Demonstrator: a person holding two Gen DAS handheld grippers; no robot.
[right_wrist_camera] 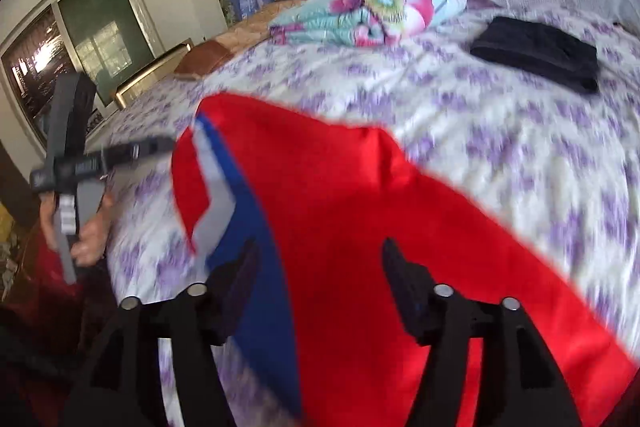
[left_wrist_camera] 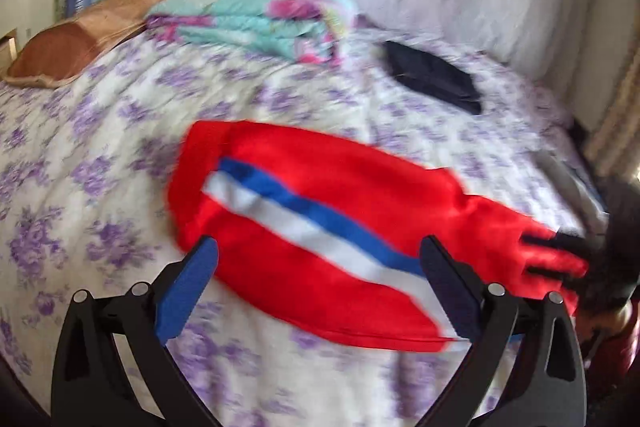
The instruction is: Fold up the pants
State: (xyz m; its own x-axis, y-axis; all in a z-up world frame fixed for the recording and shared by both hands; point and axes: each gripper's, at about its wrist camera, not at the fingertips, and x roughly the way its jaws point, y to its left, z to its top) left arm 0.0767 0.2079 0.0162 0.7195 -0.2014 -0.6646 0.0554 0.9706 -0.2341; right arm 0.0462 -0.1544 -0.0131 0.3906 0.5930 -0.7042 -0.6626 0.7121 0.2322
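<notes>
Lying on the bed, red pants; both grippers' jaws gape wide, gripping nothing.

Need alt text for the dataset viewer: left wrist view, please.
Red pants with a blue and white side stripe lie folded on a bed with a purple floral sheet, between the open jaws of the left gripper. Behind lie a folded black garment, a floral quilt and a brown pillow.
</notes>
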